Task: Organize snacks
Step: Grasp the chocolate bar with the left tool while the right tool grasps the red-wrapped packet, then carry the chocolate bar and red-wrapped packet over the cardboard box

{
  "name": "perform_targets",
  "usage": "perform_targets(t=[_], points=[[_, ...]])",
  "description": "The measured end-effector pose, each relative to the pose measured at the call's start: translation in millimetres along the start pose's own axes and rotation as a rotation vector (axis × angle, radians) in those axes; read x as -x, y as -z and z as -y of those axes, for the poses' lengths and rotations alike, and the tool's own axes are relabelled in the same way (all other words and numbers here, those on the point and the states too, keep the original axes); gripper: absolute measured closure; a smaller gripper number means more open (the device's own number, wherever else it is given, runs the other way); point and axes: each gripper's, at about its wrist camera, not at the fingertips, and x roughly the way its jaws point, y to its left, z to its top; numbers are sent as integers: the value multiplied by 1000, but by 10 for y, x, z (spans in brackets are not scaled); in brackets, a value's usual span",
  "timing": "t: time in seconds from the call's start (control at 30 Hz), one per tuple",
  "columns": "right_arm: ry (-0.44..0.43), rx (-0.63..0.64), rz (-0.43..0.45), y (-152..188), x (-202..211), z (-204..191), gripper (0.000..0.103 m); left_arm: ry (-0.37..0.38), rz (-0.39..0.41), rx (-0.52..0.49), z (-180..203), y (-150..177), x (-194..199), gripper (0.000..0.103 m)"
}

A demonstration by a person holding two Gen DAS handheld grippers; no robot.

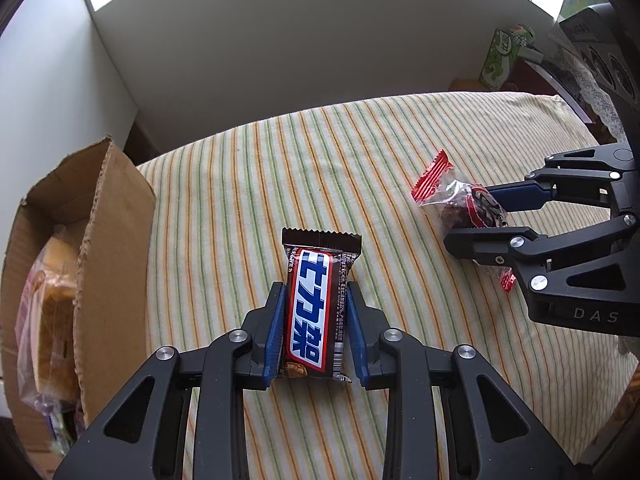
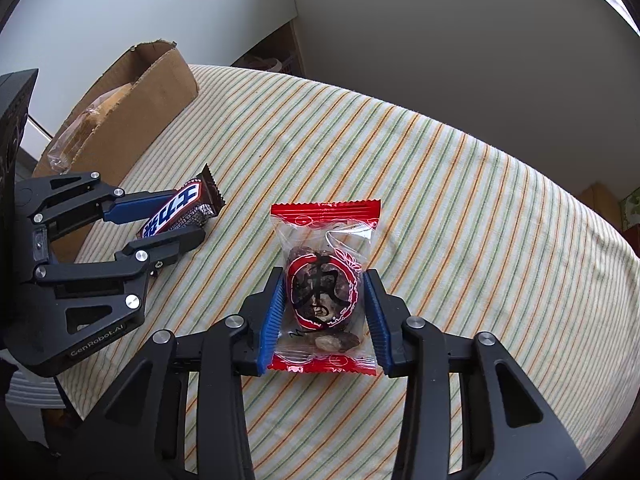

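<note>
Only our left view shows a green carton [image 1: 498, 60]; left gripper [image 1: 315, 300] clamps the glossy chocolate bar [image 1: 314, 308], right gripper [image 2: 323, 296] the crinkly date packet [image 2: 324, 280].

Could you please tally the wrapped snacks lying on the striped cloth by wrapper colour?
Brown-wrapped chocolate bar with blue lettering: 1
Clear packet with red ends holding dark dried fruit: 1
Total: 2

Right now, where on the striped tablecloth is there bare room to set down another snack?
Free: the far cloth beyond the brown chocolate bar and red-edged clear date packet, toward the grey wall. Crowded: the brown cardboard box and both grippers.
</note>
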Motion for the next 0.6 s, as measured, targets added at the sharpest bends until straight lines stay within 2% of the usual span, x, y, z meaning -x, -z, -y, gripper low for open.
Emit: perform_targets(t=[0.27, 0.5, 0.6], points=[[-17, 4, 38, 369, 111, -264, 65, 0, 42, 6, 156, 434, 212, 76], [34, 66, 67, 682, 194, -589, 65, 11, 65, 27, 87, 747, 404, 76], [38, 71, 74, 745, 221, -682, 65, -14, 69, 11, 142, 866, 473, 76]])
